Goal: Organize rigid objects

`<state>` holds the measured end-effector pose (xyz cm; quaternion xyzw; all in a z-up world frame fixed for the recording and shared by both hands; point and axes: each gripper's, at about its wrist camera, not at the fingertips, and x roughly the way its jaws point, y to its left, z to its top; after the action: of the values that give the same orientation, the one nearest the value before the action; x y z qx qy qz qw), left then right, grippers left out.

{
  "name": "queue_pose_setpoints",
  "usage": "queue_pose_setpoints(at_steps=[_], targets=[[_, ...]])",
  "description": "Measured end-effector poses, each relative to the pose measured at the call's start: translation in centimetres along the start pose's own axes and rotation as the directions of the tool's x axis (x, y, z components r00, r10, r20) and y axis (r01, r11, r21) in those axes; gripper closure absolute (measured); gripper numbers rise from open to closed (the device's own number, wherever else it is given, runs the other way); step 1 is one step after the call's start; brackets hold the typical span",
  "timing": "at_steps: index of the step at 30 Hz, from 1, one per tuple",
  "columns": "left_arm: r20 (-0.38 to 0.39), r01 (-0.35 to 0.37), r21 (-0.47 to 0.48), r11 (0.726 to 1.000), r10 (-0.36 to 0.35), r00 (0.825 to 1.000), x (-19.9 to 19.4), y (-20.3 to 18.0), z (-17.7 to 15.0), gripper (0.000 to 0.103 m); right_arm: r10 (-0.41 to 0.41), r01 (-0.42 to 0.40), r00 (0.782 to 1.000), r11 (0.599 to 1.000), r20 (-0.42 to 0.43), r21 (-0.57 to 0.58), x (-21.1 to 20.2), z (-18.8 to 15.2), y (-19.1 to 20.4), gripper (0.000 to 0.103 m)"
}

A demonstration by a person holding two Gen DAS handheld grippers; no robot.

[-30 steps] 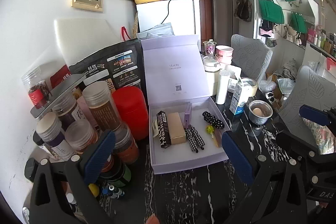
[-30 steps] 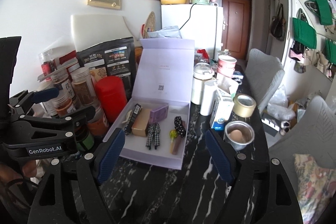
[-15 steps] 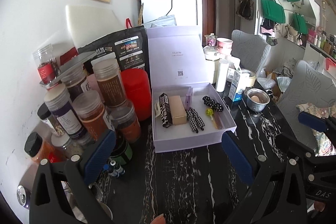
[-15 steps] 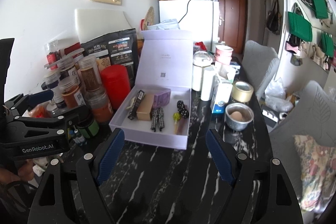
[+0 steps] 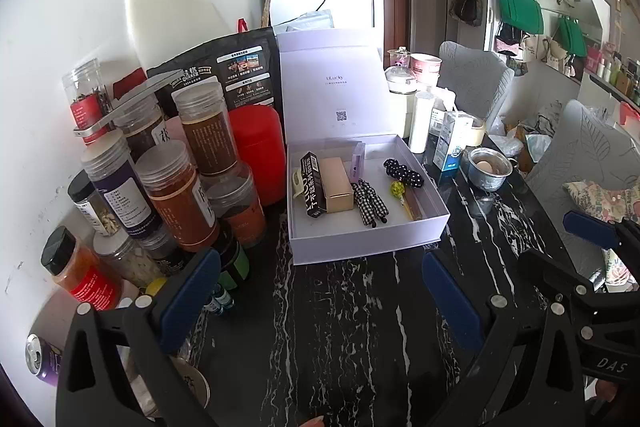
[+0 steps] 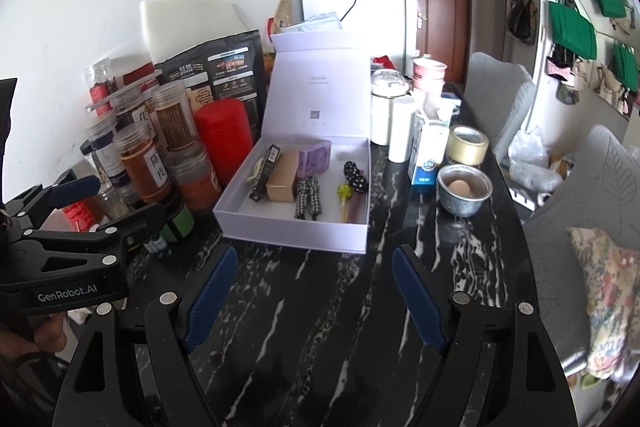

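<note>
Left gripper (image 5: 320,291) spread wide and empty above the dark desk (image 5: 360,327), right gripper (image 6: 312,291) likewise spread, nothing pinched. Straight ahead, open box (image 6: 296,233) with lid upright, already holding a tan carton (image 6: 282,183), black stick pack (image 6: 264,173), purple case (image 6: 316,161), checked bow (image 6: 307,201) and dotted clip (image 6: 356,177). Probably early yet: jars (image 5: 176,195) crowded left, milk carton (image 6: 428,157), tape roll (image 6: 467,145) and egg bowl (image 6: 464,189) loose right. Open desk in front; tight beside the box.
</note>
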<state>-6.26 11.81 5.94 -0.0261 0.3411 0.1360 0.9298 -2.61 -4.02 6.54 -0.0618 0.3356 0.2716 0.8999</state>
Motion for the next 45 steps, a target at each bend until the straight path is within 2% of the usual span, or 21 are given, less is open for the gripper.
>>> queue_pose_setpoints(at_steps=[45], targets=[[-0.049, 0.017, 0.021, 1.0, -0.016, 0.999, 0.78, -0.37, -0.67, 0.0, -0.016, 0.015, 0.999, 1.0, -0.028, -0.016, 0.52, -0.56, 0.02, 0.022]])
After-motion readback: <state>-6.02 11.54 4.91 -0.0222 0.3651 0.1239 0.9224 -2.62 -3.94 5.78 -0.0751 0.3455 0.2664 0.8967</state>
